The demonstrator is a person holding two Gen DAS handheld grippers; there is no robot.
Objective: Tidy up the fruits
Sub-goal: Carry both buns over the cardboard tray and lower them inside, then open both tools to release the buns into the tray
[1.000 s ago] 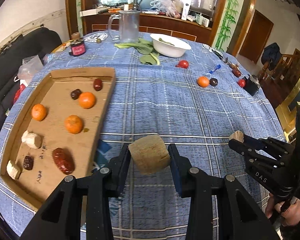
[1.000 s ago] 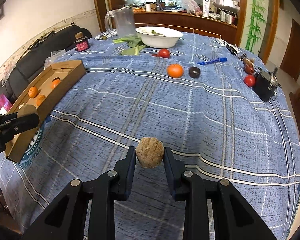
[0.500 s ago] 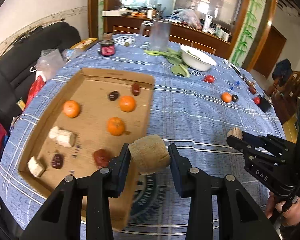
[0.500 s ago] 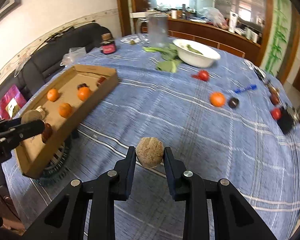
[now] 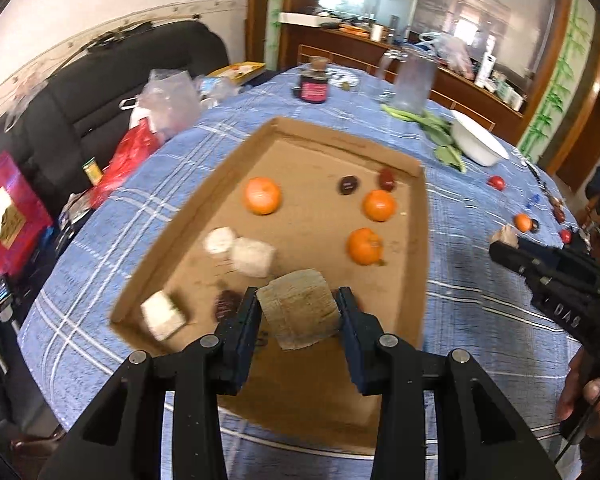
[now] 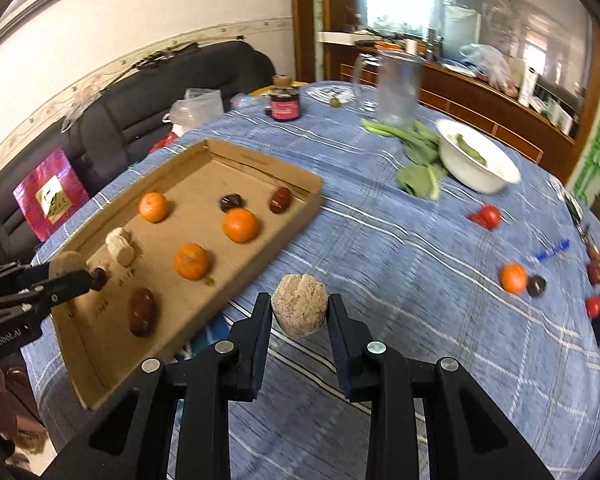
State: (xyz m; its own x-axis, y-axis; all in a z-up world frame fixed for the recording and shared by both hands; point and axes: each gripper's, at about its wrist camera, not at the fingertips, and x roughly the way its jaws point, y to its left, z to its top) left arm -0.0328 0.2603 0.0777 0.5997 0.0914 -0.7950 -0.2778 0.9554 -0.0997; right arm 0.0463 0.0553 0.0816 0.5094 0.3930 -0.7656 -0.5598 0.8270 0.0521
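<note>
My left gripper (image 5: pixel 298 316) is shut on a tan chunk of fruit (image 5: pixel 298 314) and holds it over the near part of a cardboard tray (image 5: pixel 220 168). The tray holds three oranges, one of them (image 5: pixel 262 195) at the far left, dark dates (image 5: pixel 348 185) and pale chunks (image 5: pixel 254 257). My right gripper (image 6: pixel 299 312) is shut on a round tan chunk (image 6: pixel 299 310) above the blue cloth, just right of the tray (image 6: pixel 292 220). The left gripper also shows at the left of the right wrist view (image 6: pixel 66 276).
A loose orange (image 6: pixel 513 278), dark fruit (image 6: pixel 536 285) and red tomatoes (image 6: pixel 489 216) lie on the cloth at the right. A white bowl (image 6: pixel 476 160), greens (image 6: pixel 418 168), a glass jug (image 6: pixel 396 88) and a jar (image 6: pixel 285 105) stand at the back. A black sofa (image 6: pixel 140 92) is at the left.
Both grippers have swung left with their chunks. The left gripper has moved from beside the tray to above it; the right gripper has come closer to the tray's right edge.
</note>
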